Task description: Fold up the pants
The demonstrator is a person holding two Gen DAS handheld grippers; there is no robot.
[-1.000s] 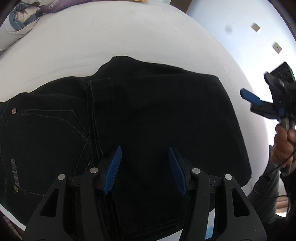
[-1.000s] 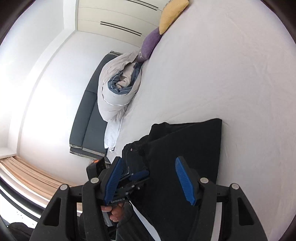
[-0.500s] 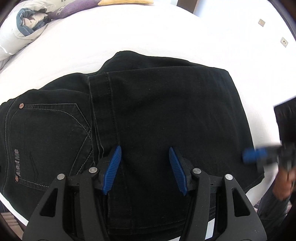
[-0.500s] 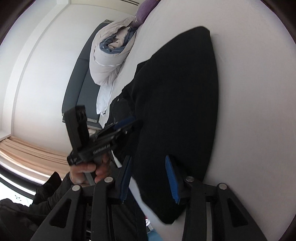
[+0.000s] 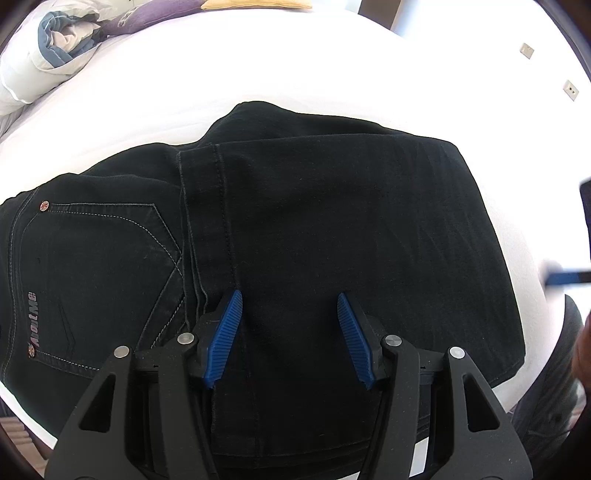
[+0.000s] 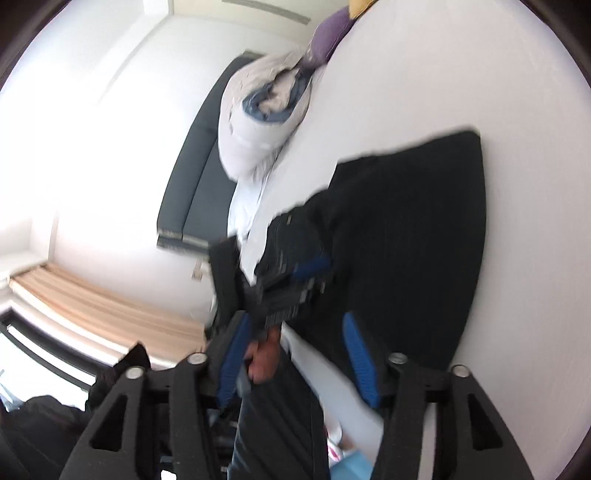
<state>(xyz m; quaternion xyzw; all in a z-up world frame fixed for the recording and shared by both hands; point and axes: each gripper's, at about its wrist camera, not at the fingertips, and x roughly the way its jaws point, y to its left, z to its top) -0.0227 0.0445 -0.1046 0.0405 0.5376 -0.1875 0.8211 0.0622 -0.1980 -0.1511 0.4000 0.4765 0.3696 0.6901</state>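
— Lying flat on the white bed [image 5: 332,74], the black pants [image 5: 332,221] are folded over, one leg layer covering the seat; a back pocket [image 5: 92,258] with pale stitching shows at the left.

— And where are they against each tool?

— The left tool [image 5: 286,332] hangs just above the near part of the pants, its blue pads [image 5: 225,336] spread wide with nothing between them. The right tool [image 6: 295,362] is also wide and empty, off the bed's edge beside the folded end of the pants [image 6: 406,240]; that view is blurred.

— Any containers?

— None that I can make out. A rolled duvet [image 5: 48,48] sits at the bed's far corner, with a purple pillow [image 5: 155,18] and a yellow one [image 5: 255,3] beside it.

— Hands?

— From the right wrist, a hand [image 6: 264,362] grips the left tool's handle from below. A dark sofa [image 6: 195,177] stands beyond the bed.
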